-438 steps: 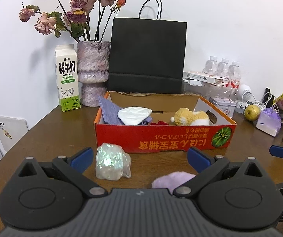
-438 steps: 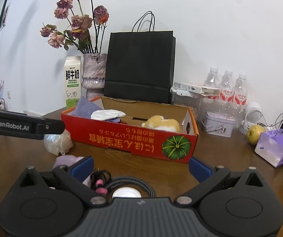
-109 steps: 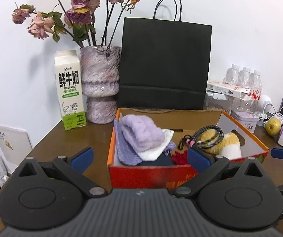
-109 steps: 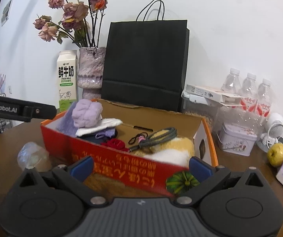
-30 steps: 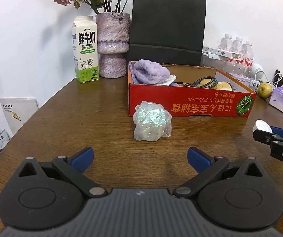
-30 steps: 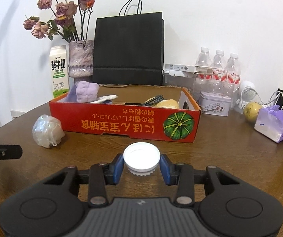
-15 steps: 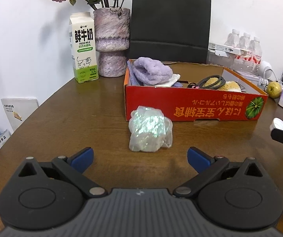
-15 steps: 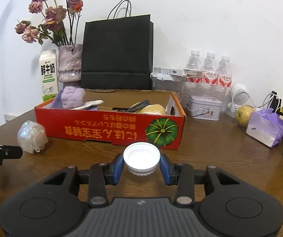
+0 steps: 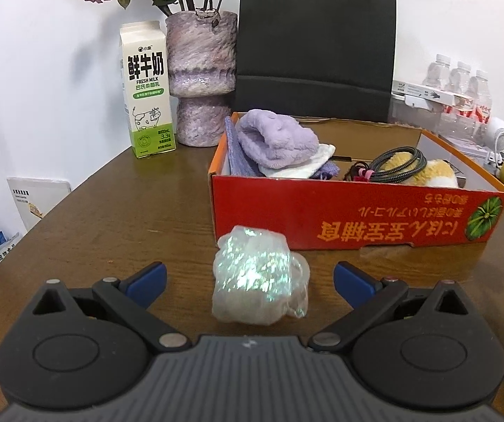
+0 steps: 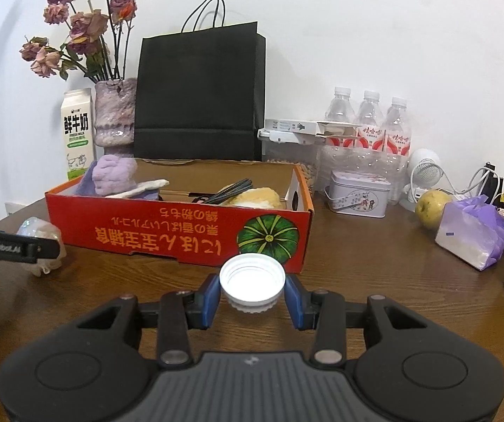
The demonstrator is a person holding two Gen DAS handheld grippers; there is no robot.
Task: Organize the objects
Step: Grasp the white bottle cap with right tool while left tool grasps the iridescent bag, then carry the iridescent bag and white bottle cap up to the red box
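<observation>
The left gripper [image 9: 250,279] has its blue fingers spread wide apart and grips nothing — a crumpled, shiny plastic bag [image 9: 257,279] lies on the wooden table [image 9: 111,232] between and just beyond the tips, not touched by either pad as far as can be seen. The bag sits just in front of the near left corner of the red cardboard box [image 9: 357,219]. To the left of bag and box the tabletop is bare up to its curved edge; a milk carton [image 9: 147,94] and a purple vase [image 9: 201,77] stand farther back by the wall.

The right gripper [image 10: 252,297] is clamped on a white bottle cap [image 10: 252,280], open side up, one pad on each side of its rim — held above the table, close to the front wall of the box by the printed green pumpkin. In the box lie a purple fluffy cloth [image 10: 115,174], a white cloth [image 10: 139,189], a coiled cable [image 10: 232,187] and a yellow plush toy [image 10: 255,198]. To the right of the box there is bare table, then a tin [image 10: 359,197], an apple [image 10: 433,207] and a purple wrapped packet [image 10: 471,234].
</observation>
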